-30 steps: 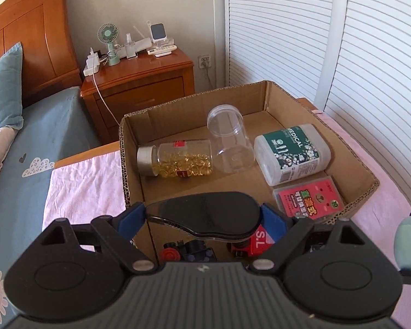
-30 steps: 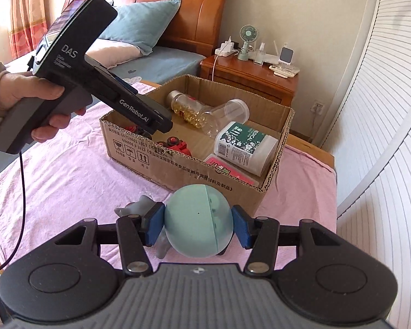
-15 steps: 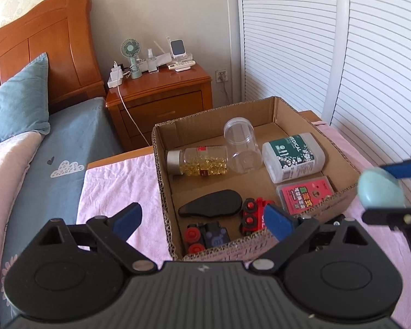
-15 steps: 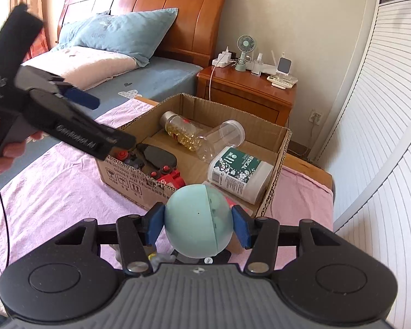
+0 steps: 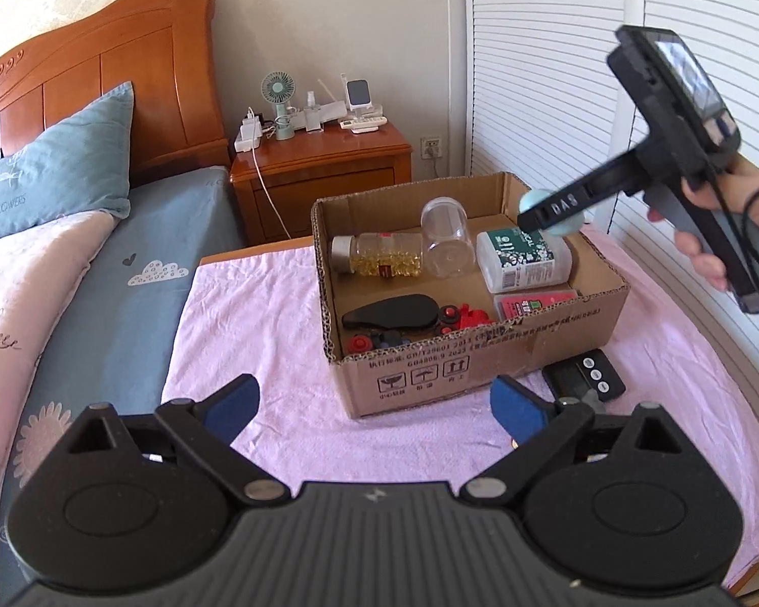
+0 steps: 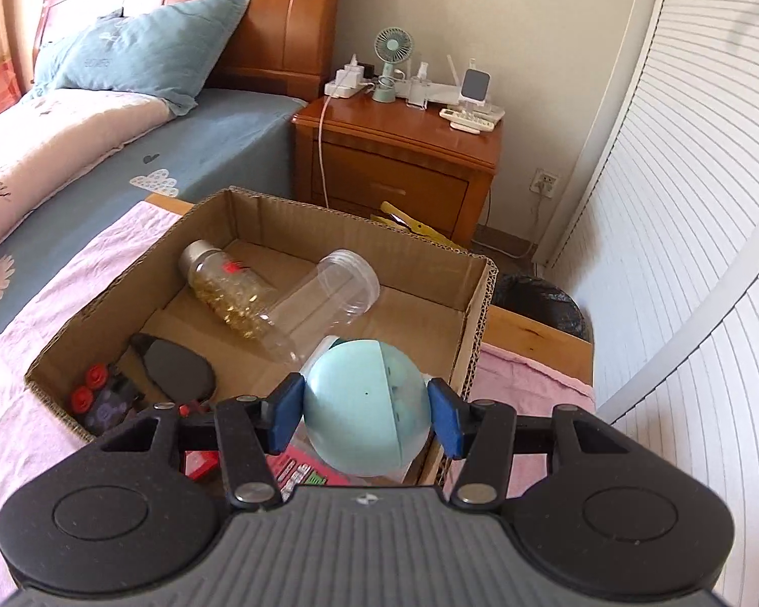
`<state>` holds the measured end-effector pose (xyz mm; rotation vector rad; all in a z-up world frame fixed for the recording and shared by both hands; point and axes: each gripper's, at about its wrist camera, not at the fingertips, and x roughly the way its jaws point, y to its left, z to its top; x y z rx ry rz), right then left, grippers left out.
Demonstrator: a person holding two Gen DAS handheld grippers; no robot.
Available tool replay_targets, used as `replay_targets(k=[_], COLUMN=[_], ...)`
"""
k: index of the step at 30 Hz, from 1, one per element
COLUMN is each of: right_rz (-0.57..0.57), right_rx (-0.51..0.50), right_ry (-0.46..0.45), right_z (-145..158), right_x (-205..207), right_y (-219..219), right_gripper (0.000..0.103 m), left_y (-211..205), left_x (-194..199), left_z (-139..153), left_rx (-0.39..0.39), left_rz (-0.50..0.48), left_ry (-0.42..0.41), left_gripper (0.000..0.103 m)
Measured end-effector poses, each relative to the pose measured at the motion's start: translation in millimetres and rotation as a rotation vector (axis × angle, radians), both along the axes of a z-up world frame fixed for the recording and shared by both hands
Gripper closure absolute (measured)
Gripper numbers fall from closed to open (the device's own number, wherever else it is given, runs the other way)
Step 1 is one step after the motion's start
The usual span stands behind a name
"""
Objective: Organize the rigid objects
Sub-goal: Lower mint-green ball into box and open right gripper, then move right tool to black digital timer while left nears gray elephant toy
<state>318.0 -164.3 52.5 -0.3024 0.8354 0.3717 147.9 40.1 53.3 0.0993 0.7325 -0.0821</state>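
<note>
A cardboard box [image 5: 480, 369] stands on the pink cloth. It holds a bottle of yellow capsules [image 5: 377, 259], a clear jar [image 5: 445, 243], a white medical bottle [image 5: 523, 260], a black flat piece [image 5: 392, 311], red toy cars [image 5: 463, 316] and a red pack [image 5: 534, 303]. My right gripper [image 6: 364, 417] is shut on a pale blue ball [image 6: 364, 407] and holds it above the box's right side [image 6: 468, 354]; the ball also shows in the left wrist view [image 5: 556, 212]. My left gripper [image 5: 374, 407] is open and empty in front of the box.
A black remote [image 5: 584, 377] lies on the cloth by the box's front right corner. A wooden nightstand [image 5: 324, 172] with a small fan stands behind. The bed with a blue pillow [image 5: 50, 172] is at left. Slatted doors [image 5: 556, 76] are at right.
My left gripper let go of the black flat piece into the box and drew back, open. My right gripper carried the pale blue ball up from the cloth to above the box.
</note>
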Motion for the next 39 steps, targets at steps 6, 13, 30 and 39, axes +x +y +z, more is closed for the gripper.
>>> replay_targets(k=[6,13,30,39], right_rz=[-0.075,-0.122,-0.207,-0.322], right_rx=[-0.027,-0.01,0.113,0.071], right_ry=[0.01,-0.032,0.035,0.092], right_z=[-11,-10,2,-45], right_x=[39,43,-56,-97], right_y=[10,11,-21,-46], right_gripper=[0.045,0.007,0.0,0.0], left_y=[7,6,-1,1], left_x=[-5,-5,-18,-23], left_z=[-6,-9,-5,-8], left_rx=[0.002,0.007,0.008,0.004], left_rz=[0.038,0.042,0.04,0.048], left_ry=[0.01,0.026,0.013,0.02], left_gripper=[0.006,0.006,0.006,0.006])
